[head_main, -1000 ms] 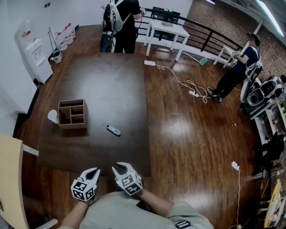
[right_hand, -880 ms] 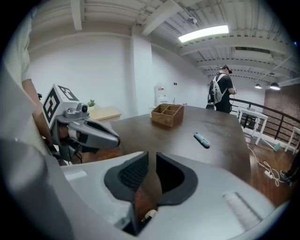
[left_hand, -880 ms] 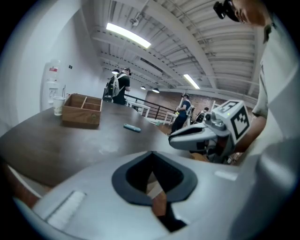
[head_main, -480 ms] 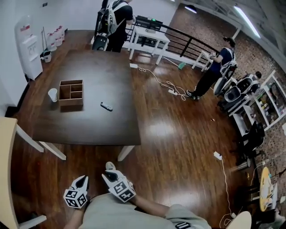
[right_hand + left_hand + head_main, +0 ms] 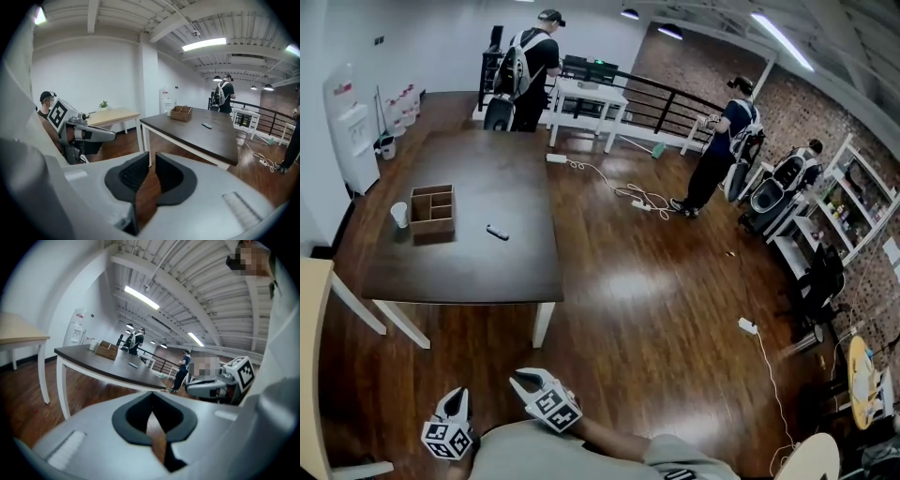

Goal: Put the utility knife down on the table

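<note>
Knife (image 5: 497, 232) lies flat on table (image 5: 459, 281), at 4 o'clock from box (image 5: 432, 211) (cup (image 5: 399, 215) at box's 9 o'clock). Both claws well apart from table, down at 6 o'clock. Left claw (image 5: 457, 397): tips together, empty. Right claw (image 5: 528, 380): narrow gap, empty.

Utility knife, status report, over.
Left gripper jaws shut, right gripper jaws slightly apart, both empty, off the table. Utility knife lying flat on table, untouched. Wooden box stands apart from it.
</note>
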A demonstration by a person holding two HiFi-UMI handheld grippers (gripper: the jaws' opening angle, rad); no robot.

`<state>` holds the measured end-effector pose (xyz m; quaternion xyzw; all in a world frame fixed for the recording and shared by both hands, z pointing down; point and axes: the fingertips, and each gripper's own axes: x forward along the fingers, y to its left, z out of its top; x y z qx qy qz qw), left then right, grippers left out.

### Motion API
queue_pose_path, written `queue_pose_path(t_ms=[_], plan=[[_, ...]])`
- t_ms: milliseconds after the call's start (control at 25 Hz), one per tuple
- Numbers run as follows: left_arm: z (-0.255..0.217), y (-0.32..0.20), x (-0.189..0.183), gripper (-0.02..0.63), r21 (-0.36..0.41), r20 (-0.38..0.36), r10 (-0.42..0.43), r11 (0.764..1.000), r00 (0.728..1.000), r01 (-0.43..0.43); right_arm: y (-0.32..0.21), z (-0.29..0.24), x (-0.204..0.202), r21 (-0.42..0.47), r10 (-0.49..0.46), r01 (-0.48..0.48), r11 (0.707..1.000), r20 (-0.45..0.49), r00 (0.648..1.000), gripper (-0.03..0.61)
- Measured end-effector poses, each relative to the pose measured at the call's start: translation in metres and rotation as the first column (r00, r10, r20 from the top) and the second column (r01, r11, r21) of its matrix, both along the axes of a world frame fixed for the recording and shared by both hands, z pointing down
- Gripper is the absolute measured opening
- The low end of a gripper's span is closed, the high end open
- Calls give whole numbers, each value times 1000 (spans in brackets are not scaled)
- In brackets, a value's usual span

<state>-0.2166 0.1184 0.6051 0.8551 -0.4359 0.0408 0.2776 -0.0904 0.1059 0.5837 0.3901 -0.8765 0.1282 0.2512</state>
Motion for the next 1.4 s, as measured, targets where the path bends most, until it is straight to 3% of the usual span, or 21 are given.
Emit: queue_pose_path(t_ms=[160,400,520,640,760,880,960,1160,1400], plan=[[0,25,42,2,10,5,-3,1000,1000,3,43,9,58,-16,10,-9,1000,39,999,44],[1,74,173,2,41,-12,104,994,994,-104,116,20,191,-51,140,-138,989,24,990,44],[-10,103,221,2,74,-9,167,983,986,-166,137,7,221,-13,172,-171,985,59,983,44],[-25,127,246,2,127,44,232,963,972,-236,149,-10,234,32,199,-204,979,117,973,44],[-39,136,241,2,177,97,224,955,970,-238,155,-23,233,64,206,-219,974,167,964,44],[-51,144,233,2,179,82,184,964,980,-196,157,-30,219,77,185,-204,976,194,963,44],[-54,151,228,2,170,94,174,967,980,-188,157,-35,208,84,163,-183,980,204,965,9],[-64,148,203,2,219,132,140,961,981,-166,152,-48,186,121,121,-147,982,199,973,2],[-77,126,151,2,282,108,145,944,984,-170,143,-60,145,138,164,-190,972,180,970,0]])
